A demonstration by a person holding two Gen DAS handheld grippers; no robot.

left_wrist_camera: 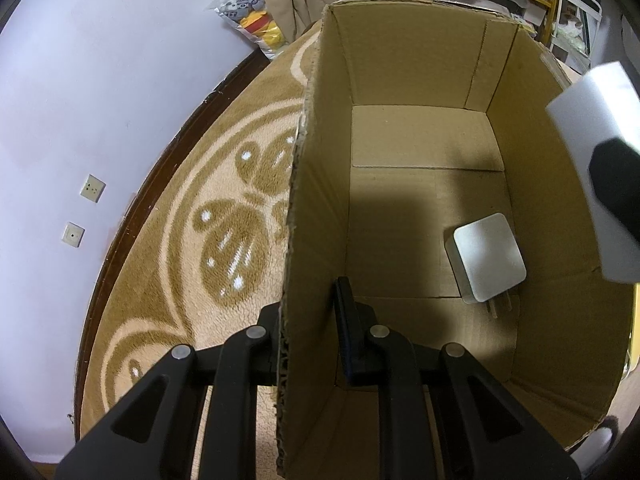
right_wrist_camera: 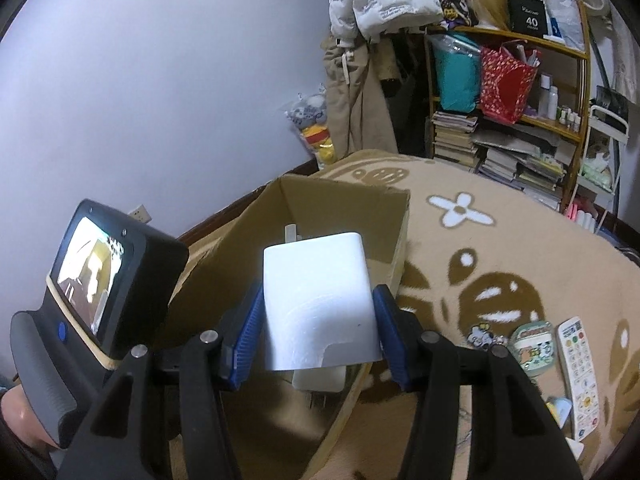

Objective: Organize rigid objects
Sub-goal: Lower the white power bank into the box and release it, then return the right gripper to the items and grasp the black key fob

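Box (left_wrist_camera: pixel 420 60) holds one charger (left_wrist_camera: pixel 488 258); right gripper (right_wrist_camera: pixel 318 320) clamps another, left gripper (left_wrist_camera: pixel 308 320) pinches its wall.

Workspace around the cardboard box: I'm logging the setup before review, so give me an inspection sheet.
Surface: patterned beige rug.
Job's things: open cardboard box; white plug adapter on its floor; white block above the opening.
Clutter: remote control and stickers on rug.
Grippers: left gripper clamps the box wall; right gripper holds the white block.
Cables: nothing seen.
Surroundings: wall sockets, crowded shelf, hanging clothes.
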